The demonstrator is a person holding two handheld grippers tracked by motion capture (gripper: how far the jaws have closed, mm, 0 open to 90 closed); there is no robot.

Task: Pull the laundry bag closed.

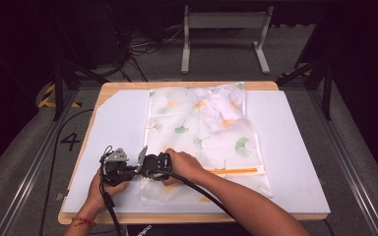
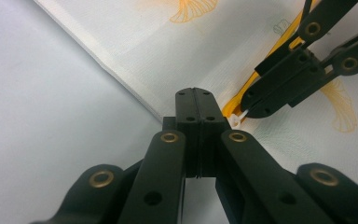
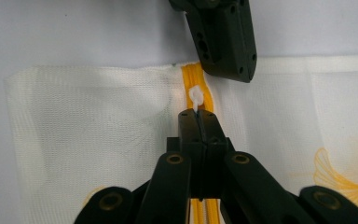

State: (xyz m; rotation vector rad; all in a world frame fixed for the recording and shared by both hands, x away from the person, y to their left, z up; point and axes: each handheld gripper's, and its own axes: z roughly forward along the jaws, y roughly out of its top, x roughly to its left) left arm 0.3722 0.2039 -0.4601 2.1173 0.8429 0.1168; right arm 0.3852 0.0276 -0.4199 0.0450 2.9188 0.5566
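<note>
I have the mesh laundry bag (image 1: 202,142) lying flat on the white mat (image 1: 285,147) that covers the bench (image 1: 128,85), with a white garment (image 1: 220,109) inside near its far end. The orange zipper (image 1: 234,170) runs across the bag's near end. My right gripper (image 3: 199,114) is closed on the small white zipper pull (image 3: 196,98), at the zipper's left end. My left gripper (image 2: 193,95) is closed at the bag's left edge, just beside the zipper's end; I judge it pins the fabric there, though I cannot see cloth between the jaws. To zip well, I should keep the left hold firm and taut, then draw the pull straight along the orange track toward the right, low and level, so the mesh does not bunch or snag.
</note>
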